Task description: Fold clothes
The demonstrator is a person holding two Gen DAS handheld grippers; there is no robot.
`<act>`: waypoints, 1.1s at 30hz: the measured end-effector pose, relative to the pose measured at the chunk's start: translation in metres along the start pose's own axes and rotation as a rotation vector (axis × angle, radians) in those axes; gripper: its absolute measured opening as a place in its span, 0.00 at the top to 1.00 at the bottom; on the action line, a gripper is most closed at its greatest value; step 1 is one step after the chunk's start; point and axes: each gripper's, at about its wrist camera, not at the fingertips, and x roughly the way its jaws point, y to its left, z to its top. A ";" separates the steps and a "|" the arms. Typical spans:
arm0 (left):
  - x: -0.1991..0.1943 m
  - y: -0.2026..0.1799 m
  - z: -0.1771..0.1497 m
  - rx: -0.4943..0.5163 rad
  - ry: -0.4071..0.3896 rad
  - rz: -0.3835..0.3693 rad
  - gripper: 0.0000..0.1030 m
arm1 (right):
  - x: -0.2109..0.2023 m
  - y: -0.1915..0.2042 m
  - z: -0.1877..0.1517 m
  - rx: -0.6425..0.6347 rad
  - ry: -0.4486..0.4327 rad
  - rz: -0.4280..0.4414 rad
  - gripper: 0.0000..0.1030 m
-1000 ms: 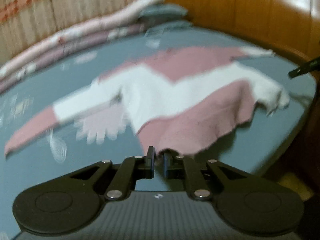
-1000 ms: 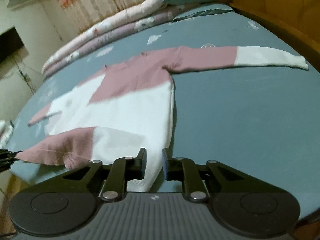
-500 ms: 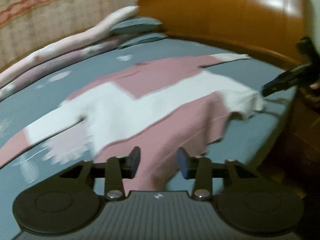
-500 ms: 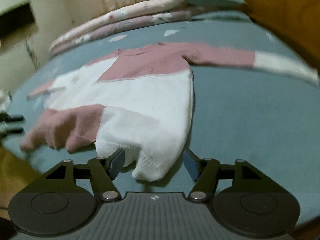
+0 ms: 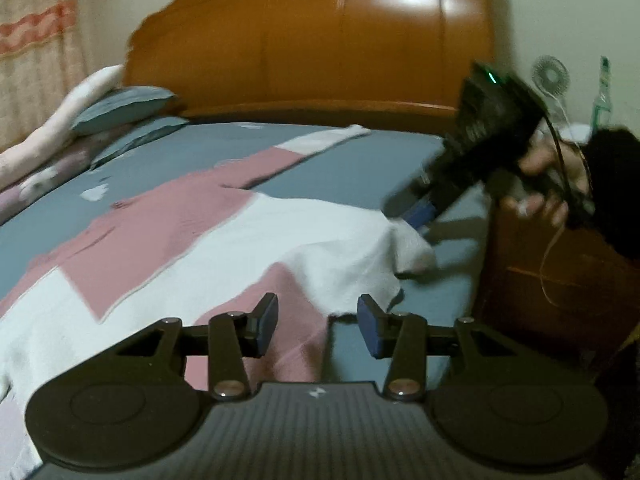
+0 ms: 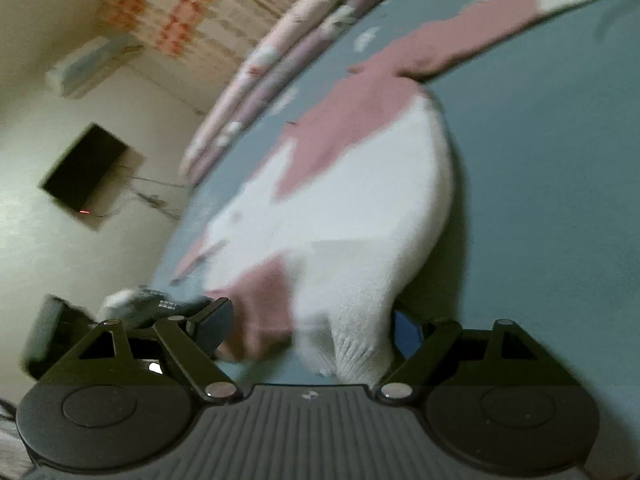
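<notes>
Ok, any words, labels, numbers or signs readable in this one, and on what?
No readable text.
Left gripper body: a small white mark, a logo shape, no letters.
Right gripper body: the same mark.
Left gripper as the right view shows it: white specks, too blurred to read.
Sweater: none.

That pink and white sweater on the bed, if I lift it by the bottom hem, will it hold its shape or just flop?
The sweater will probably flop: its hem already bunches and droops near the opening right gripper. The knit looks thick, so likely not slippery. The outstretched sleeve would probably trail behind.
</notes>
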 end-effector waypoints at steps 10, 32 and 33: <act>0.026 0.014 -0.004 -0.014 0.043 0.007 0.50 | 0.059 0.009 0.077 -0.011 0.021 0.155 0.17; -0.005 0.028 -0.006 -0.084 0.001 -0.021 0.44 | -0.005 0.040 -0.007 -0.263 0.028 -0.368 0.24; -0.008 0.027 -0.005 -0.075 0.000 -0.009 0.44 | 0.001 0.048 -0.016 -0.338 0.051 -0.401 0.29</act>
